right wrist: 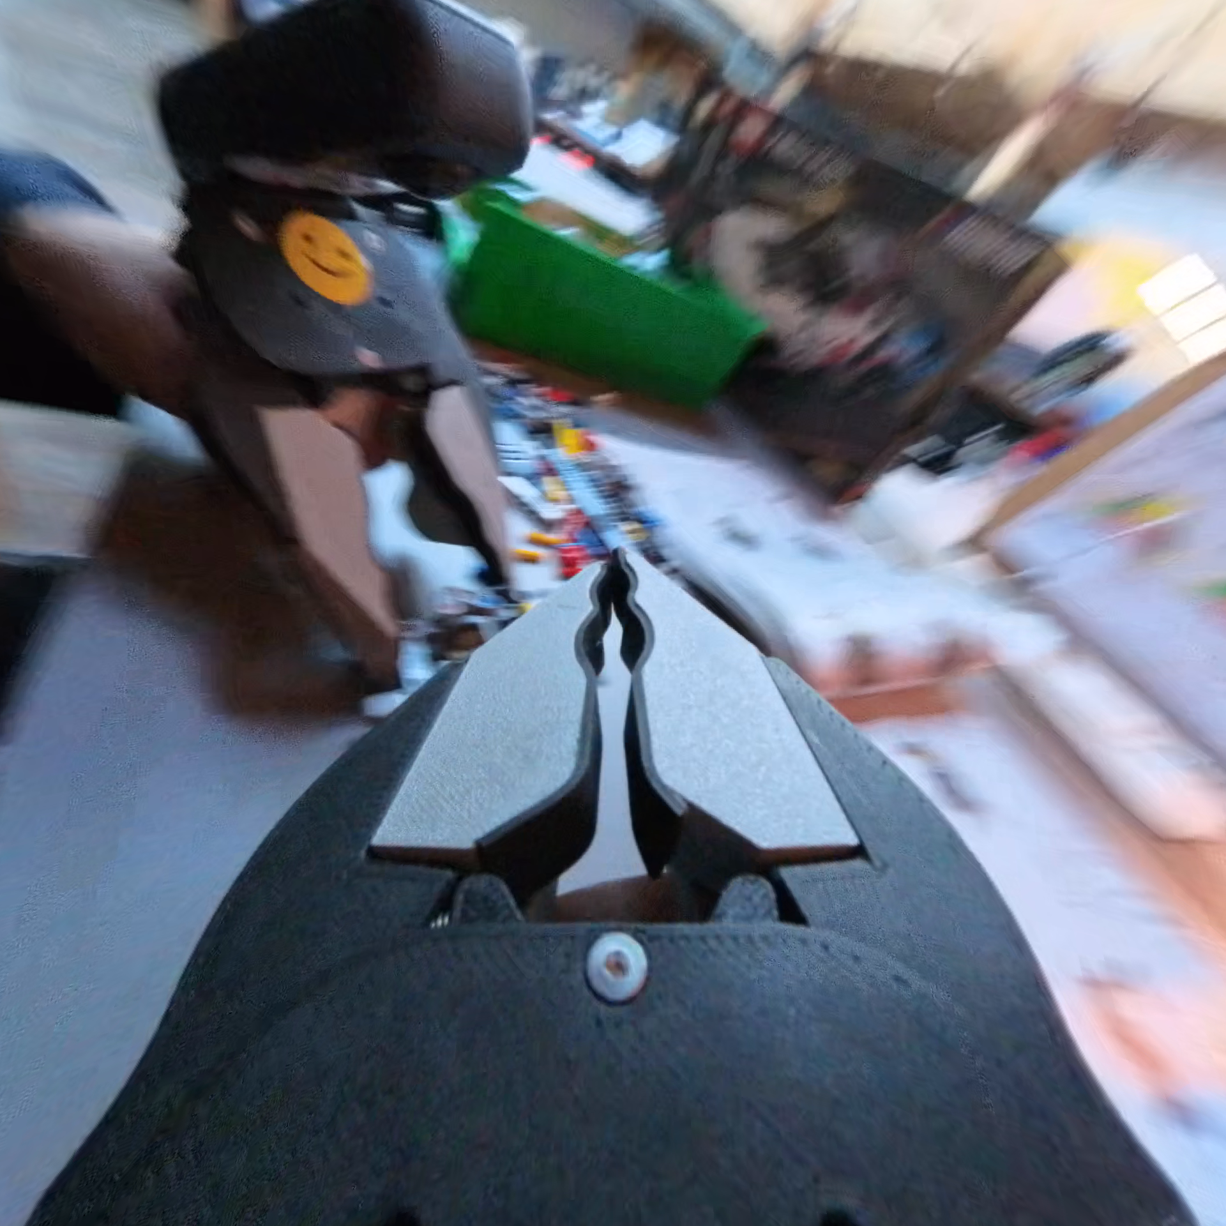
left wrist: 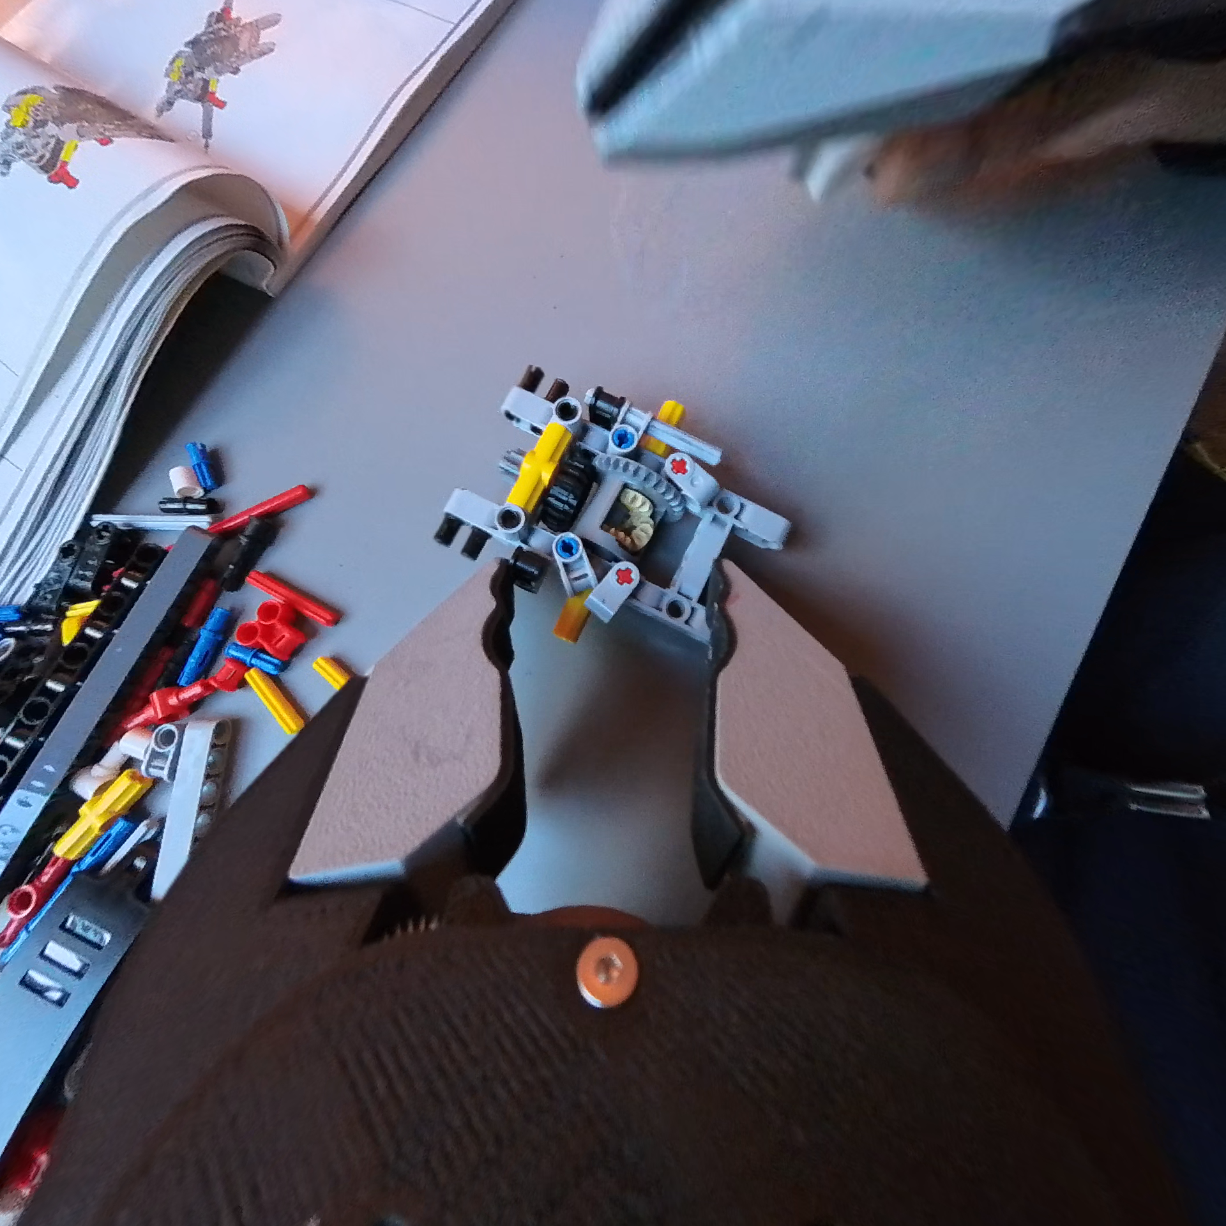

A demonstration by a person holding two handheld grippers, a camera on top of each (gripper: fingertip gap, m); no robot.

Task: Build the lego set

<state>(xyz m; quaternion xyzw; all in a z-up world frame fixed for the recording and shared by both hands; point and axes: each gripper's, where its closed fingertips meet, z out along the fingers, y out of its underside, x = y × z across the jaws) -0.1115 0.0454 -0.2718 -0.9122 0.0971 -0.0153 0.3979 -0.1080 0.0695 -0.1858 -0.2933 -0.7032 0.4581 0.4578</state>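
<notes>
A grey Lego assembly (left wrist: 617, 504) with gears, a yellow cross piece and blue and red pins rests on the grey table (left wrist: 862, 398). My left gripper (left wrist: 610, 590) stands wide, with its pads against the near end of the assembly: one fingertip (left wrist: 501, 597) at a black pin, the other at the grey frame. My right gripper (right wrist: 618, 564) is shut with nothing between its tips, up off the table, and its view is blurred. It shows blurred at the top right of the left wrist view (left wrist: 796, 86). The left gripper (right wrist: 444, 623) shows at the left of the right wrist view.
An open instruction booklet (left wrist: 133, 199) lies at the far left. A pile of loose black, red, blue, yellow and grey parts (left wrist: 166, 663) lies left of the assembly. The table edge (left wrist: 1128, 531) runs along the right. A green object (right wrist: 597, 312) shows behind.
</notes>
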